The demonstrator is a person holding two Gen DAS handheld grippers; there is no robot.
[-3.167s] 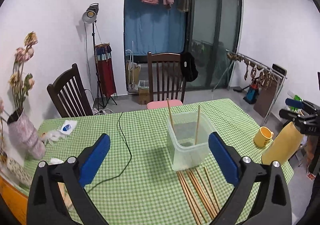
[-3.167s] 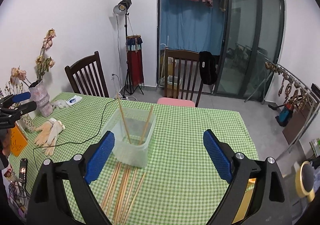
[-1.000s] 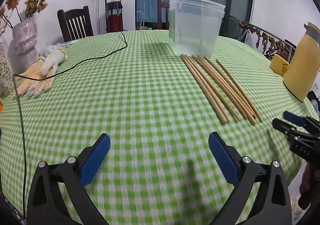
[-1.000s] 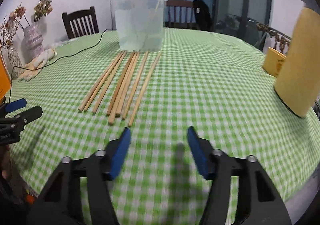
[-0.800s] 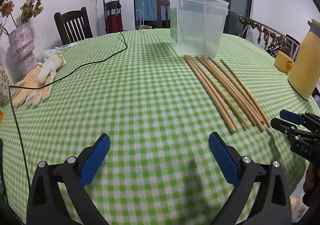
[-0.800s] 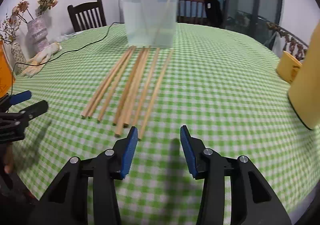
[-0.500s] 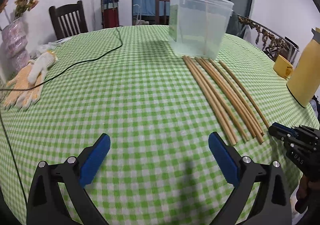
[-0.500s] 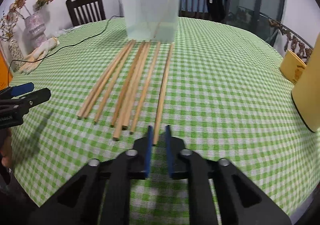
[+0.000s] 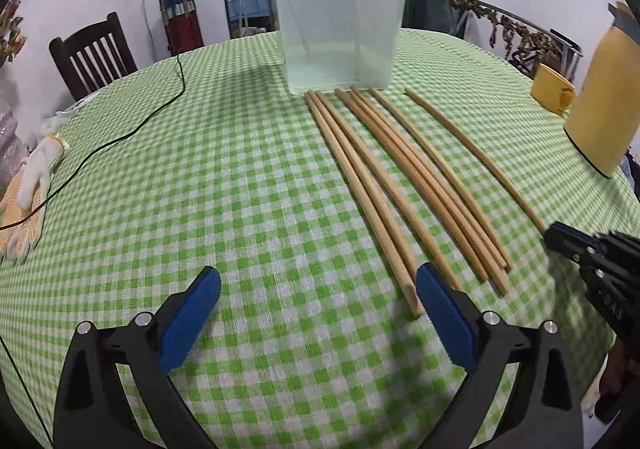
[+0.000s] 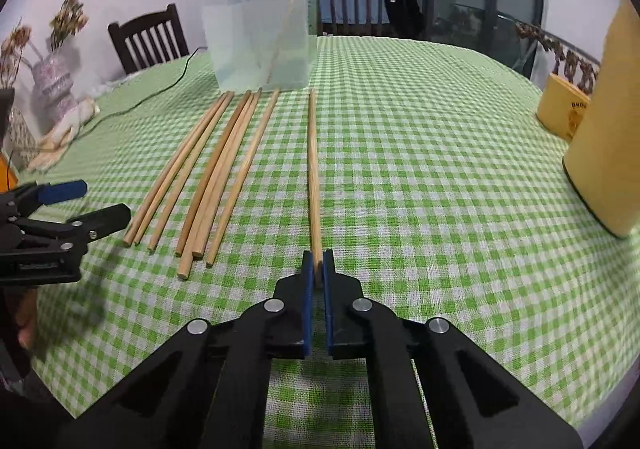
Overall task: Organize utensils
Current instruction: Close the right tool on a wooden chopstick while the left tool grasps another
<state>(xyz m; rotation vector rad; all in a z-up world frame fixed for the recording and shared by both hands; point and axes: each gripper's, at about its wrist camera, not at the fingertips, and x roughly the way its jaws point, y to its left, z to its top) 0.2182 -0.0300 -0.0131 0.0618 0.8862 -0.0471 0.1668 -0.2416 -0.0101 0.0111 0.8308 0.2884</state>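
My left tongs [image 9: 318,311] gape wide over the green-checked bench [image 9: 240,185], nothing between them; six chopsticks [image 10: 216,165] lie fanned before the clear tub [image 10: 262,29]; my right tongs [image 10: 316,269] have just closed on the near end of the seventh, rightmost chopstick [image 10: 313,161].

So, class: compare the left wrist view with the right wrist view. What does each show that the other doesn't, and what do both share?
Left wrist only: the left gripper seen from behind, its jaws wide open over bare tablecloth.
Right wrist only: the right gripper clamped on the end of the single chopstick, plus a vase of dried flowers.
Both: the clear container, the loose chopsticks, the yellow jug.
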